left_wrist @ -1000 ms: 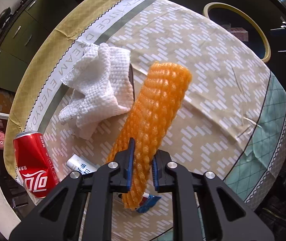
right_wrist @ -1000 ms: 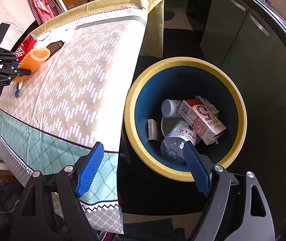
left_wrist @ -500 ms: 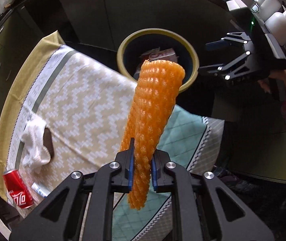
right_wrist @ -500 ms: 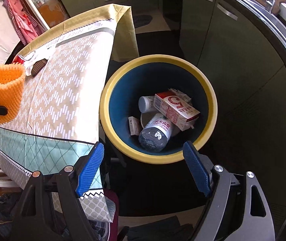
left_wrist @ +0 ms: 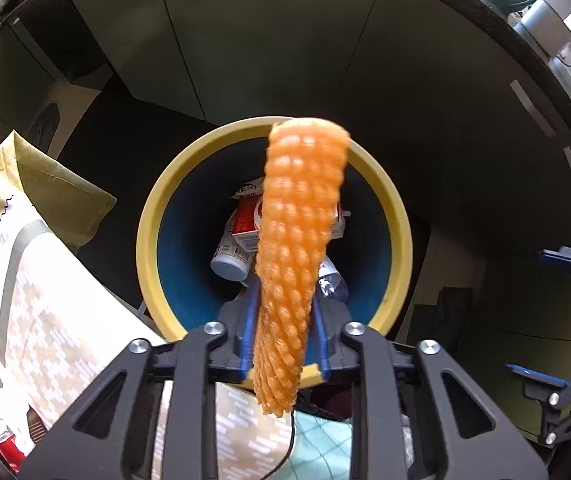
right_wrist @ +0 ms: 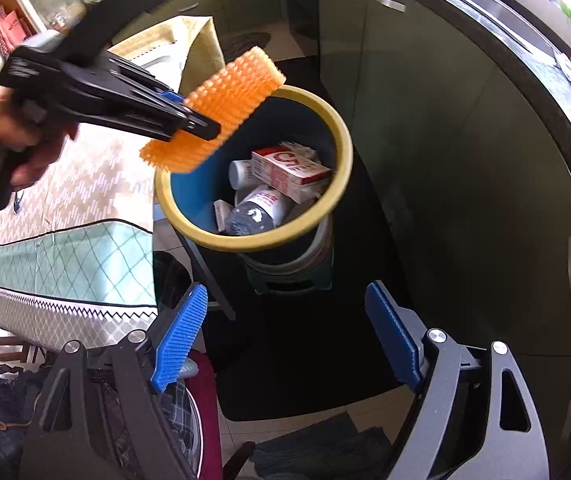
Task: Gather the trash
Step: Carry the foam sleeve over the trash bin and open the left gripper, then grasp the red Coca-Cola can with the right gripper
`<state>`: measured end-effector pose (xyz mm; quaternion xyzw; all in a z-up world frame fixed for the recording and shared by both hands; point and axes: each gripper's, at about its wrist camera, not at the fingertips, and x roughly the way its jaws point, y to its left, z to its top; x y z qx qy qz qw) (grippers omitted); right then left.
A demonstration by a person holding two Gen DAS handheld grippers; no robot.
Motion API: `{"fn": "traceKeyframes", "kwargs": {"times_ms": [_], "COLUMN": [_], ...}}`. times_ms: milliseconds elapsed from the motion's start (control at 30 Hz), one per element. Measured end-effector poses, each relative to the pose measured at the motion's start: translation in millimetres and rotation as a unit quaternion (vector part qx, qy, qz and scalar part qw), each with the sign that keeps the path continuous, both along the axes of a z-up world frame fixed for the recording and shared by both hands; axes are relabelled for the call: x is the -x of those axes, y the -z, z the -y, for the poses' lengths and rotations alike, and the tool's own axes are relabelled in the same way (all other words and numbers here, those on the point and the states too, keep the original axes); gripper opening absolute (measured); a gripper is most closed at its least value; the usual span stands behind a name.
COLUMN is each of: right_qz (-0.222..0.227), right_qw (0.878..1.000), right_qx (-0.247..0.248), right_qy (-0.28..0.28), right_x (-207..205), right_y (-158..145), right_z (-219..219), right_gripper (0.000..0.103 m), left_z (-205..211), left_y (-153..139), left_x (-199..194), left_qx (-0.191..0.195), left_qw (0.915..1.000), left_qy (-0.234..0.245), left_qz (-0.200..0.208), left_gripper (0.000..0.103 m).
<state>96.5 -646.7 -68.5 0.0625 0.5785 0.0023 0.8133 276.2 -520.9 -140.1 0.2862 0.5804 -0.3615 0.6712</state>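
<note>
- Two grippers are in our hands, and we look down through a camera mounted on each.
- Our left gripper [left_wrist: 283, 334] points straight down over a round bin [left_wrist: 147, 236] with a yellow rim and a blue inside.
- An orange foam net sleeve [left_wrist: 297, 248], a long ribbed tube, stands between the left gripper's blue pads [left_wrist: 250, 328]. The jaws have just been opening; the sleeve still sits in the gap, but with the blur we cannot tell whether the pads press on it.
- From the right camera we see that same left gripper [right_wrist: 205, 126] from the side, with our left hand [right_wrist: 9, 148] wrapped around its handle. The sleeve [right_wrist: 213, 110] lies tilted across the near rim of the bin [right_wrist: 337, 144].
- Inside the bin lie a red and white carton [right_wrist: 289, 168], a white-capped bottle [right_wrist: 241, 172], a crumpled clear plastic bottle [right_wrist: 255, 210] and a small white packet [right_wrist: 221, 210].
- Our right gripper [right_wrist: 285, 340] hovers beside the bin with its blue pads [right_wrist: 181, 336] wide apart and nothing between them.
- Beside the bin stands a table with a patterned cloth [left_wrist: 65, 344] in beige zigzags and a mint diamond border.
- At the far left edge of the left view, a red drinks can [left_wrist: 7, 446] stands on that table.
- Green cabinet doors [left_wrist: 269, 40] run behind the bin.
</note>
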Motion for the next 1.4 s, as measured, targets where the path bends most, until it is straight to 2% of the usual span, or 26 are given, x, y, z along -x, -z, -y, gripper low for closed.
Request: {"fn": "traceKeyframes", "kwargs": {"times_ms": [33,67,167,233,367,500,700,933,1033,1133,1267,1400], "right_qz": [-0.002,-0.003,-0.006,-0.008,-0.012,-0.007,-0.004,-0.017,-0.026,-0.041,-0.054,-0.078], "right_qw": [1.000,1.000,1.000,1.000,1.000,0.999,0.994,0.987,0.985,0.984,0.982,0.978], "right_qx": [0.000,0.001,0.001,0.003,0.011,0.021,0.013,-0.014,-0.034,-0.061,-0.100,-0.149], "right_qy": [0.002,0.005,0.008,0.006,-0.009,-0.041,-0.105,-0.158,-0.164,-0.161,-0.152,-0.121], "right_x": [1.7,2.7,2.5,-1.2,-14.9,-33.8,-70.4,-120.7,-148.8,-177.3,-211.6,-246.1], "right_y": [0.5,1.2,2.1,1.9,-2.3,-14.8,-38.6,-72.3,-85.7,-89.0,-85.7,-74.5], "right_z": [3.3,6.1,10.2,8.4,-8.9,-43.1,-126.6,-247.1,-302.9,-352.5,-413.9,-461.1], "right_gripper": [0.081,0.081,0.081,0.081,0.081,0.081,0.081,0.081,0.081,0.080,0.079,0.079], "left_z": [2.7,3.7,-5.3,-21.4,-80.9,-167.4,-314.2,-445.7,-476.5,-486.9,-496.1,-511.7], "left_y": [4.8,7.4,0.7,-15.7,-59.8,-95.3,-124.1,-142.5,-140.7,-132.6,-126.4,-119.6], "left_x": [-1.8,-2.5,0.2,6.9,35.4,68.1,106.6,141.9,154.9,170.9,190.3,206.6], "left_qx": [-0.003,-0.004,0.003,0.009,0.020,0.037,0.043,0.008,0.008,0.011,0.024,0.030], "left_qw": [1.0000,0.9999,0.9999,0.9997,0.9980,0.9948,0.9836,0.9625,0.9594,0.9638,0.9665,0.9635], "left_qy": [-0.005,-0.007,-0.014,-0.014,-0.017,-0.043,-0.130,-0.208,-0.221,-0.208,-0.195,-0.197], "left_qz": [0.005,0.010,0.001,0.015,0.058,0.085,0.118,0.174,0.175,0.166,0.165,0.179], "left_gripper": [0.050,0.052,0.052,0.052,0.052,0.054,0.059,0.064,0.066,0.066,0.067,0.070]}}
